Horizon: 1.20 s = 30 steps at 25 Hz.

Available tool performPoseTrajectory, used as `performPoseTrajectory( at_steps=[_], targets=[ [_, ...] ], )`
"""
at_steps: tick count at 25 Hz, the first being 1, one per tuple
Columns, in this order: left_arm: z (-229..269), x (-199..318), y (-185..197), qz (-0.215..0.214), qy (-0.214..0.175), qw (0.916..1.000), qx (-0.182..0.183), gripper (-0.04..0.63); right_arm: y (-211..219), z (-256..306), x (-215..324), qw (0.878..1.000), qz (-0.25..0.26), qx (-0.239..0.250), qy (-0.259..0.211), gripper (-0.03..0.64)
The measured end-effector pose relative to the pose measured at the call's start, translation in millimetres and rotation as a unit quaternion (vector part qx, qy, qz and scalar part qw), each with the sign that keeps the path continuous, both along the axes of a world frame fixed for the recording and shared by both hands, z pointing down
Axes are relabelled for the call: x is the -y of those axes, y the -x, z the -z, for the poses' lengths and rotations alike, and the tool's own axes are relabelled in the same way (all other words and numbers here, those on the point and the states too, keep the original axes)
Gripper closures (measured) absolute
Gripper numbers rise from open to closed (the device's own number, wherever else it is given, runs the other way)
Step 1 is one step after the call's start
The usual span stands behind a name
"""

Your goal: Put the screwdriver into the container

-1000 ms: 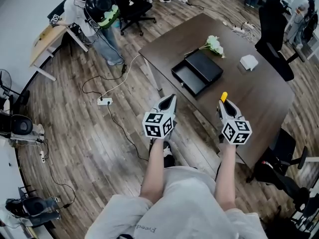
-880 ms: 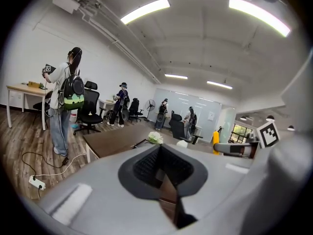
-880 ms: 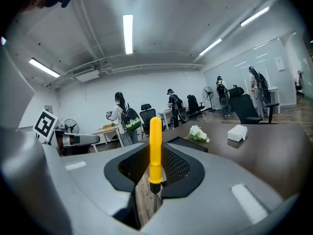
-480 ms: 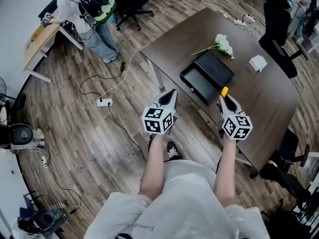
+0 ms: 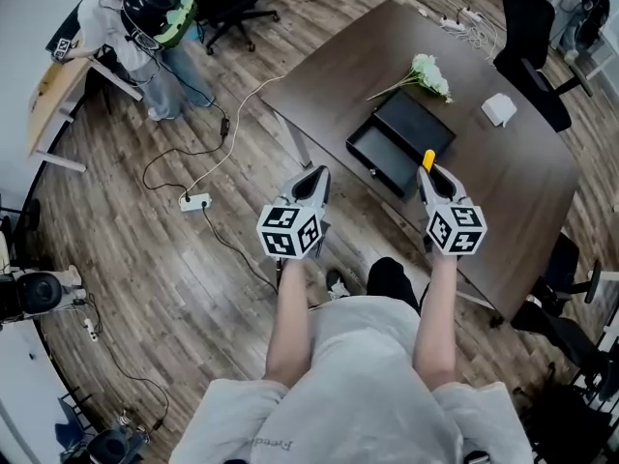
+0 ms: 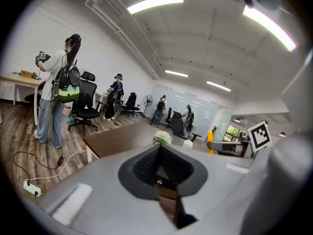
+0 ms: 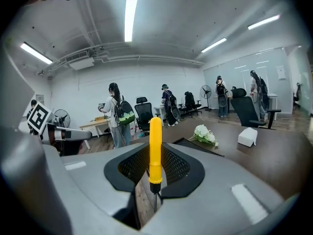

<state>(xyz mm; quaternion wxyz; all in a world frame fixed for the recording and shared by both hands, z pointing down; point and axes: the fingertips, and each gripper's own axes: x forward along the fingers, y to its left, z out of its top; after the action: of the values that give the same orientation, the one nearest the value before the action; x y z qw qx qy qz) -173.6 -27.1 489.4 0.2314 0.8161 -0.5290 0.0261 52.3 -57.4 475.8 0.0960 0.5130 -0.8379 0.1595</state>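
Observation:
My right gripper (image 5: 430, 174) is shut on a screwdriver (image 7: 155, 151) with a yellow handle; the handle tip (image 5: 428, 159) sticks out past the jaws, and the thin metal shaft shows below the handle in the right gripper view. The black open container (image 5: 391, 148), with its lid beside it, sits on the dark brown table (image 5: 503, 182) just beyond the right gripper. My left gripper (image 5: 311, 184) is shut with nothing in it, over the wood floor left of the table's near edge. In the left gripper view the jaws (image 6: 160, 168) meet, with the table behind.
White flowers (image 5: 427, 73) and a white tissue box (image 5: 499, 110) lie on the table behind the container. Black office chairs (image 5: 532, 46) stand at the table's far right. A person with a backpack (image 5: 145, 17) stands at far left; a power strip (image 5: 192, 201) and cables lie on the floor.
The view has shifted toward the table, and both grippers sit closer to the container. The right gripper keeps its hold on the screwdriver.

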Motion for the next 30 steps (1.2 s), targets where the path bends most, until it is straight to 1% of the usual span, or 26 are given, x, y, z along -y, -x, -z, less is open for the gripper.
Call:
performPoseTrajectory(
  at_steps=[6,9,13,16,19,22,25,30],
  targets=[
    [-15,22,-15,-0.007,0.008,0.9999,0.009,0.540,1,-8,29,0.999,0.029,-0.025,0.005,0.545],
    [-18,45,-21,-0.012,0.007,0.9998,0.015,0.540,4,0,60,0.998,0.052,-0.018,0.002,0.545],
    [-21,76,-37,-0.014,0.013,0.9996,0.021,0.540,10,-2,95,0.995,0.098,-0.003,0.020,0.545],
    [-25,93,-49,-0.015,0.019,0.9991,0.035,0.540,14,-15,113,0.990,0.134,-0.024,0.035,0.545],
    [-36,95,-50,-0.010,0.035,0.9982,0.048,0.540,23,-31,122,0.985,0.161,-0.035,0.057,0.545],
    [-43,93,-43,0.007,0.049,0.9976,0.049,0.540,36,-48,124,0.979,0.182,-0.035,0.082,0.545],
    [-44,96,-38,0.018,0.051,0.9969,0.057,0.540,48,-65,126,0.974,0.198,-0.039,0.101,0.545],
    [-48,93,-36,0.034,0.051,0.9960,0.065,0.540,57,-88,123,0.970,0.209,-0.041,0.121,0.545]
  ],
)
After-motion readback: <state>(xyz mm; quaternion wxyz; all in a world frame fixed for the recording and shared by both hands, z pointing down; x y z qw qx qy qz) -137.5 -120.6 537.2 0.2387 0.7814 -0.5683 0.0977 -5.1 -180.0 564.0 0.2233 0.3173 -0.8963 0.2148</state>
